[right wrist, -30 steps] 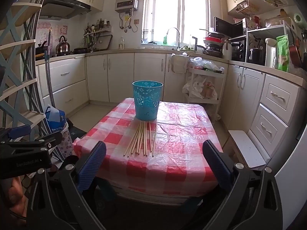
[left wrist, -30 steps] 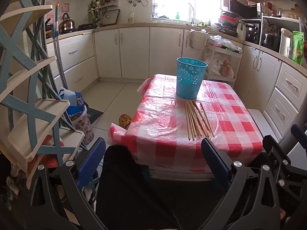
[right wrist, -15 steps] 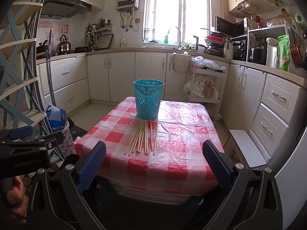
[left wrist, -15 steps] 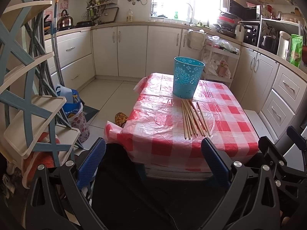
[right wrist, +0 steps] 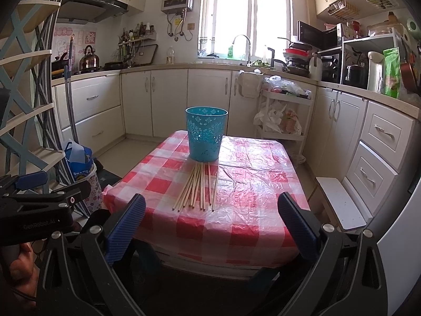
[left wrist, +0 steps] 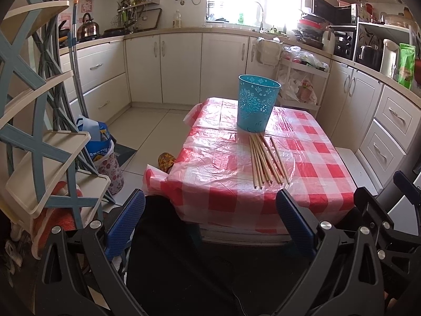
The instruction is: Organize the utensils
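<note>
Holding both tools short of the near edge of the bench (left wrist: 329, 173), we have nothing gripped in either. Our left tongs (left wrist: 210, 213) stand spread wide, their blue fingers (left wrist: 126, 221) apart over a dark lap, below the edge of the red-and-white checked cover. Our right tongs (right wrist: 210, 218) are likewise spread, empty, with the bench edge between their fingers (right wrist: 297, 221). From the right wrist view we see the left tool's black body at the lower left, with part of a hand (right wrist: 18, 266) under it.

On the bench lies a bundle of wooden chopsticks (left wrist: 265, 158) (right wrist: 197, 187), flat and roughly side by side, fanning a little toward us, with one stick set slightly apart on the right. Their far ends reach the foot of a teal perforated bin (left wrist: 256, 105) (right wrist: 205, 137), which stands upright toward the far end of the bench. We cannot tell whether the sticks touch it. Both tongs are well apart from the chopsticks.
</note>
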The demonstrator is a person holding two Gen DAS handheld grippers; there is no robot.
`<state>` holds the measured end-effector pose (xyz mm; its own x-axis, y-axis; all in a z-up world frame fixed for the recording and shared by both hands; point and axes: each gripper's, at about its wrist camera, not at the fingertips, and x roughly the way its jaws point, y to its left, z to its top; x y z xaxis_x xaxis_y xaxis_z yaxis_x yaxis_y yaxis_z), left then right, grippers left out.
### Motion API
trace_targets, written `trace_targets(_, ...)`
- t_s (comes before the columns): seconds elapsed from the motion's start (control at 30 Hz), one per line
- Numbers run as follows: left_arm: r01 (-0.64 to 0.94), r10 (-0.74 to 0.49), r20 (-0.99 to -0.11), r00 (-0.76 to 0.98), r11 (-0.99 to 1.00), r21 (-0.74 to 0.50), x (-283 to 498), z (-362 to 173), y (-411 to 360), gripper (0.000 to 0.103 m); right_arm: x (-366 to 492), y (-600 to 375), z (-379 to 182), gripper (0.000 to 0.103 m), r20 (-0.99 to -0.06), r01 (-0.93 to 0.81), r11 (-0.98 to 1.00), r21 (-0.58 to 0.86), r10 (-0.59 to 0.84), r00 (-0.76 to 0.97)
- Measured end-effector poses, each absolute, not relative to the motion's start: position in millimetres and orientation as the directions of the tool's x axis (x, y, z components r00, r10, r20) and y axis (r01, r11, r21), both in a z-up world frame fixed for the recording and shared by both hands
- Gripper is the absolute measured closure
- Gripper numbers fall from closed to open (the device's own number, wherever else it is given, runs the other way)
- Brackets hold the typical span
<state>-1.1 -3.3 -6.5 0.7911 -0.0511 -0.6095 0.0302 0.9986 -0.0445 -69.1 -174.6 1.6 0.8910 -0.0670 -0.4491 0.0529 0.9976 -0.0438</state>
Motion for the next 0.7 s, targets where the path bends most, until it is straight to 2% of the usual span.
trace_targets(0.7,0.029,-0.050,-0.610,0.791,0.999,-0.044,-1.1,-6.2,-3.6,0.008,-69.3,-175.0,2.7,0.007,-0.452,0.051,0.998,-0.045,-0.066,0.890)
